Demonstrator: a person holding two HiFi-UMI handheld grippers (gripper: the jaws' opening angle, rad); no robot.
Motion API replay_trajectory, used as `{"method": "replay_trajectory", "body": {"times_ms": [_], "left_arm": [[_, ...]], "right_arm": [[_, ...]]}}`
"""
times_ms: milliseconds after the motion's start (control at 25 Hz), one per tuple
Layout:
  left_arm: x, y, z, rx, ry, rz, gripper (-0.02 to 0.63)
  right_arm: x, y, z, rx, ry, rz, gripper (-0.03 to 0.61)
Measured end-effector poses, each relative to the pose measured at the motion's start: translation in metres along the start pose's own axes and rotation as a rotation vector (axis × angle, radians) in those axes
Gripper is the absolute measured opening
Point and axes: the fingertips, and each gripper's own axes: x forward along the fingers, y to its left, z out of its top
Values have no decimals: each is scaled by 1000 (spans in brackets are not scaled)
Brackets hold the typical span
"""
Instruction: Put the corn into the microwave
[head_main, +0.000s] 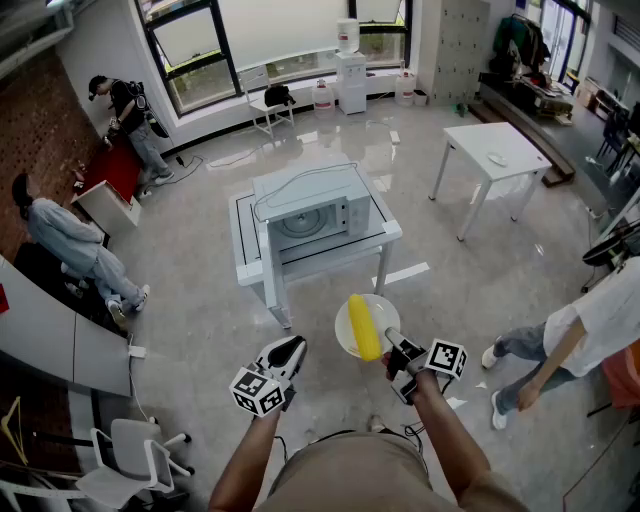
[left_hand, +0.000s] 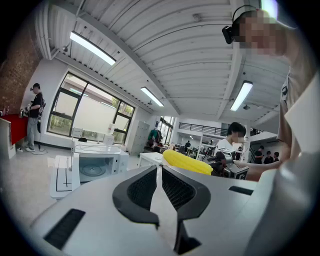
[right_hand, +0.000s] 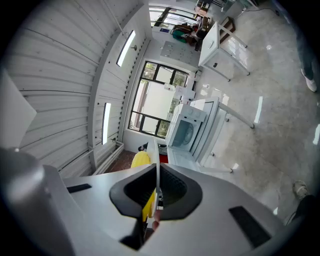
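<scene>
Right gripper (head_main: 393, 342) jaws clamped on rim of white plate (head_main: 342, 330), corn (head_main: 363, 327) lying on it. Left gripper (head_main: 291, 349) jaws together, empty. Microwave (head_main: 310, 215) on table (head_main: 246, 238) ahead across floor; person (head_main: 585, 325) at right.

Bright, even daylight pours through the tall windows (head_main: 270, 30), which blow out to white, and sheens off the glossy floor (head_main: 420, 200); shadows are faint. Ceiling strip lights (left_hand: 92, 47) glare. Both gripper views bulge heavily, with black vignetted corners and soft near foregrounds
</scene>
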Motion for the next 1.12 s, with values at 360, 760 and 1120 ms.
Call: {"method": "replay_trajectory", "body": {"times_ms": [360, 760, 1120], "left_arm": [[17, -17, 2, 22, 10, 12, 21], [47, -42, -3, 21, -2, 58, 21], [74, -55, 2, 19, -24, 96, 21]], "right_arm": [[-9, -5, 21, -37, 13, 21, 17], [-26, -13, 45, 9, 71, 58, 18], [-30, -12, 78, -27, 113, 53, 18]]}}
